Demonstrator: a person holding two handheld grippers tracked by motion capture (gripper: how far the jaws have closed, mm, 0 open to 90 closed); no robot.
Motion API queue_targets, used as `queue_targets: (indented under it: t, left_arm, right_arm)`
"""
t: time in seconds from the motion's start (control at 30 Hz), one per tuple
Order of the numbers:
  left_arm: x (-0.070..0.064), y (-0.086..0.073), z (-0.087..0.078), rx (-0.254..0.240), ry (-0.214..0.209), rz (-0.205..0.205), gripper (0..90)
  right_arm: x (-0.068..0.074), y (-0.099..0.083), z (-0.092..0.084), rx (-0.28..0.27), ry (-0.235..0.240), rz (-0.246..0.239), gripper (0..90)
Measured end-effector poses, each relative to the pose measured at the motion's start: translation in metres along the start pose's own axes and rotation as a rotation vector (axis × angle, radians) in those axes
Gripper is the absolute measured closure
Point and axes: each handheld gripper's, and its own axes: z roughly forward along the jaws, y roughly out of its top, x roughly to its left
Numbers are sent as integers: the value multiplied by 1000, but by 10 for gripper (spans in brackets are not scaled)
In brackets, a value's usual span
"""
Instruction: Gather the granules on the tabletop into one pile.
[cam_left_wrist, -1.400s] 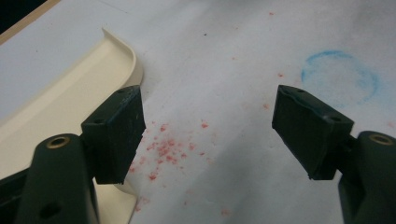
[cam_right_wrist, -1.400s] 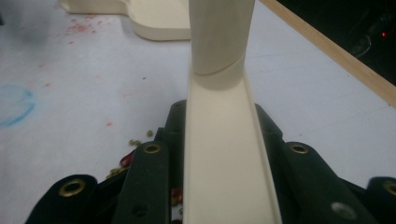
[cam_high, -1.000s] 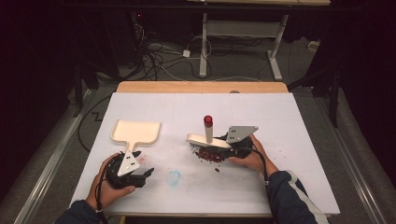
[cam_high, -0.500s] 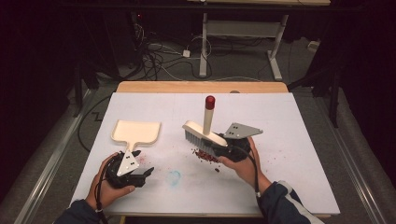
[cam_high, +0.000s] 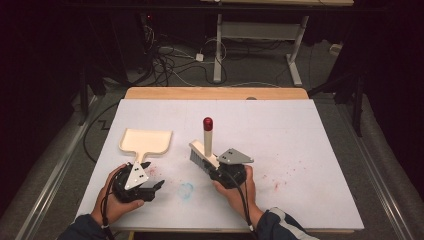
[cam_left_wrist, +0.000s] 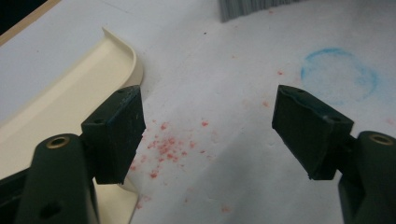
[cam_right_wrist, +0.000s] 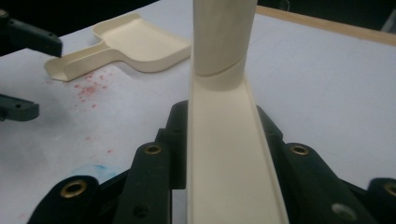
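A cream brush (cam_high: 202, 152) with grey bristles and an upright red-capped handle (cam_high: 207, 131) stands on the white table. My right gripper (cam_high: 216, 171) is shut on the near end of the brush's back (cam_right_wrist: 229, 158), and the handle (cam_right_wrist: 224, 32) rises just ahead of the jaws. To the left lies a cream dustpan (cam_high: 146, 141), its handle pointing toward the person. My left gripper (cam_high: 159, 186) rests just beside that handle, open, with nothing but red crumbs (cam_left_wrist: 163, 147) on the table between its jaws (cam_left_wrist: 208, 107). The dustpan's edge (cam_left_wrist: 70, 98) sits by the left jaw.
A faint blue ring (cam_high: 185, 190) marks the white tabletop (cam_high: 300, 140) between the two hands, and faint red stains (cam_high: 275, 186) lie at the right. A wooden strip (cam_high: 215, 93) edges the far side. Cables and desk legs lie on the floor beyond.
My right gripper has carried the brush left across the table, closer to the dustpan. The left gripper has stayed in place, open.
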Motion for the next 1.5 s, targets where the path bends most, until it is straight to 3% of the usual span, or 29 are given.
queue_targets:
  t: [0.17, 0.23, 0.3, 0.4, 0.5, 0.57, 0.6, 0.73, 0.8, 0.87, 1.03, 1.2, 1.4, 1.5]
  left_arm:
    - [-2, 0, 0, 3, -4, 4, 244]
    - [-2, 1, 0, 5, -5, 9, 244]
    - [-3, 1, 0, 2, -7, 9, 244]
    - [-3, 1, 1, 2, -8, 8, 244]
    - [-2, 1, 0, 5, -8, 9, 244]
    - [-2, 1, 0, 5, -7, 9, 244]
    - [-2, 1, 0, 4, -6, 9, 244]
    - [-1, 1, -1, 1, -1, 2, 244]
    - [-1, 1, 0, 5, 0, 4, 244]
    - [-1, 2, 0, 2, -1, 3, 244]
    - [-2, 3, 3, 7, -10, 13, 244]
    - [-3, 3, 5, 8, -16, 12, 244]
    - [-3, 3, 5, 10, -19, 8, 244]
    - [-3, 3, 5, 10, -18, 7, 244]
  right_arm:
    - [-18, -5, -12, 19, -32, 42, 678]
    - [-21, -5, -19, 18, -7, 66, 678]
    - [-23, -1, -25, 1, -6, 34, 677]
    - [-31, 6, -40, -51, 70, 11, 677]
    - [-37, 12, -53, -77, 158, -80, 677]
    - [-40, 13, -61, -77, 244, -138, 677]
    - [-41, 12, -64, -64, 293, -167, 677]
    - [-43, -1, -70, -2, 409, -291, 676]
    - [-46, -12, -67, 33, 470, -326, 676]
    - [-48, -19, -64, 50, 500, -346, 676]
    - [-62, -22, -51, 20, 504, -415, 676]
    - [-79, -13, -34, 5, 505, -427, 676]
    - [-86, -5, -20, -6, 500, -404, 677]
    - [-84, 1, -20, -7, 451, -423, 677]
